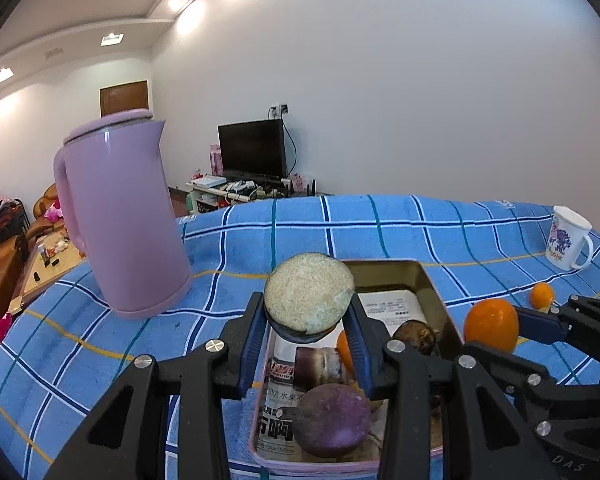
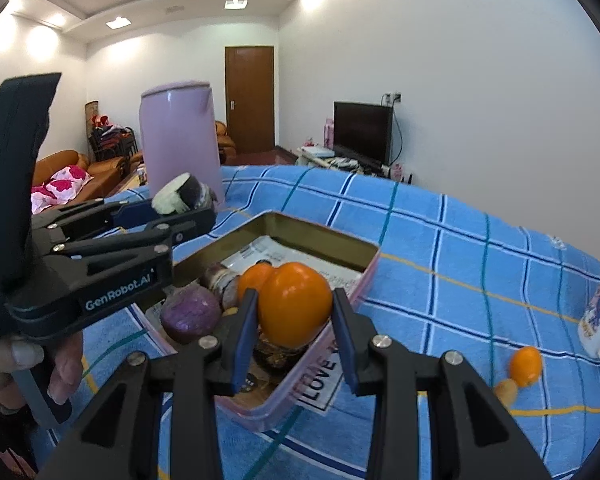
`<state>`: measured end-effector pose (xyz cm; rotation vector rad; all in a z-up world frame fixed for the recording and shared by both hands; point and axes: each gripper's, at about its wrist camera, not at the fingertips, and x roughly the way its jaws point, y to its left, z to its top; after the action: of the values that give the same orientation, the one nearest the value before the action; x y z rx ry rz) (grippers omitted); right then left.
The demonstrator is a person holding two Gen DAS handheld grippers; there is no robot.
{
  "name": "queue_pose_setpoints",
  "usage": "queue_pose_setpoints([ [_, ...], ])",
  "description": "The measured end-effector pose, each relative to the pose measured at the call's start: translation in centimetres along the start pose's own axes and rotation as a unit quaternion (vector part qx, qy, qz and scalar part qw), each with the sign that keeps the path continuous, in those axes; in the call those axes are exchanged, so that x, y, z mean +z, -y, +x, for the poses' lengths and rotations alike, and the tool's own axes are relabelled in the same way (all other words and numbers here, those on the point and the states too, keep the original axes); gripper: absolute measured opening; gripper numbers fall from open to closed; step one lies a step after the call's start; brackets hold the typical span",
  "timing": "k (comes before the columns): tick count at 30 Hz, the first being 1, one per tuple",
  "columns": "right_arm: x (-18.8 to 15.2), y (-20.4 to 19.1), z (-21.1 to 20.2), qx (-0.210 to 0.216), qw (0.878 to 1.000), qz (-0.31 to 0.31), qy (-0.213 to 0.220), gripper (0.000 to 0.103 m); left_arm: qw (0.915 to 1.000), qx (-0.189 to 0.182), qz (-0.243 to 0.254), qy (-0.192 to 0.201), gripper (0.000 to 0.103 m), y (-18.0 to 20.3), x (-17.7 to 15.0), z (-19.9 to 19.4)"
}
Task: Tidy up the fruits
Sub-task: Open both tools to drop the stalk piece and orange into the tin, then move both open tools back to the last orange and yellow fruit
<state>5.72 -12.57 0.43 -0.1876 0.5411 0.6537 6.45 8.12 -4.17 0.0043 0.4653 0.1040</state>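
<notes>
My left gripper (image 1: pixel 309 314) is shut on a round half fruit (image 1: pixel 309 292) with a pale cut face and dark skin. It holds the fruit just above the far part of an open tin box (image 1: pixel 384 266). In the tin lie a purple fruit (image 1: pixel 332 420), a cut purple-and-white piece (image 1: pixel 316 364) and a brown fruit (image 1: pixel 416 336). My right gripper (image 2: pixel 294 316) is shut on a large orange fruit (image 2: pixel 296 304) over the tin's (image 2: pixel 324 236) near right side, with a second orange fruit (image 2: pixel 254 276) just behind it. In the right wrist view, the left gripper (image 2: pixel 184 210) and its half fruit (image 2: pixel 178 198) are at the left.
A tall lilac kettle (image 1: pixel 124 216) stands on the blue checked cloth, left of the tin. A white printed mug (image 2: pixel 598 316) sits at the right, with a small orange fruit (image 2: pixel 525 366) and a small brownish one (image 2: pixel 506 392) lying loose near it. A person's hand (image 2: pixel 40 364) grips the left handle.
</notes>
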Motion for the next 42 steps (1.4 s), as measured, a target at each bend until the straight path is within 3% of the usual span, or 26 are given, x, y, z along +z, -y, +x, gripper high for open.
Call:
queue_pose_setpoints([
  [21,-0.3,-0.7,2.0,0.019,0.999,-0.005,-0.031,0.040,0.9992,-0.020,-0.007,-0.034,0.041,-0.2,-0.9,2.4],
  [22,-0.3,-0.7,2.0,0.021,0.999,-0.005,-0.030,0.043,0.9991,-0.023,-0.010,-0.034,0.042,-0.2,-0.9,2.4],
  [24,-0.4,-0.6,1.6,0.023,0.999,-0.002,-0.025,0.057,0.9993,-0.022,-0.008,-0.030,0.049,-0.1,-0.9,2.2],
  [26,-0.4,-0.4,1.2,0.021,1.000,0.002,-0.019,0.064,0.9995,-0.022,-0.007,-0.020,0.071,0.1,-0.8,1.8],
  [29,-0.8,0.4,0.3,0.006,1.000,0.009,-0.013,0.072,0.9997,-0.025,-0.004,-0.003,0.075,0.4,-0.7,1.1],
  [35,-2.7,3.9,-2.3,-0.050,0.998,0.029,-0.028,0.074,0.9993,-0.033,-0.015,-0.003,0.075,0.7,-0.8,0.6],
  [42,-4.9,11.0,-4.1,-0.137,0.983,0.098,-0.073,0.074,0.9993,-0.031,-0.013,-0.013,0.075,2.1,-0.7,0.3],
])
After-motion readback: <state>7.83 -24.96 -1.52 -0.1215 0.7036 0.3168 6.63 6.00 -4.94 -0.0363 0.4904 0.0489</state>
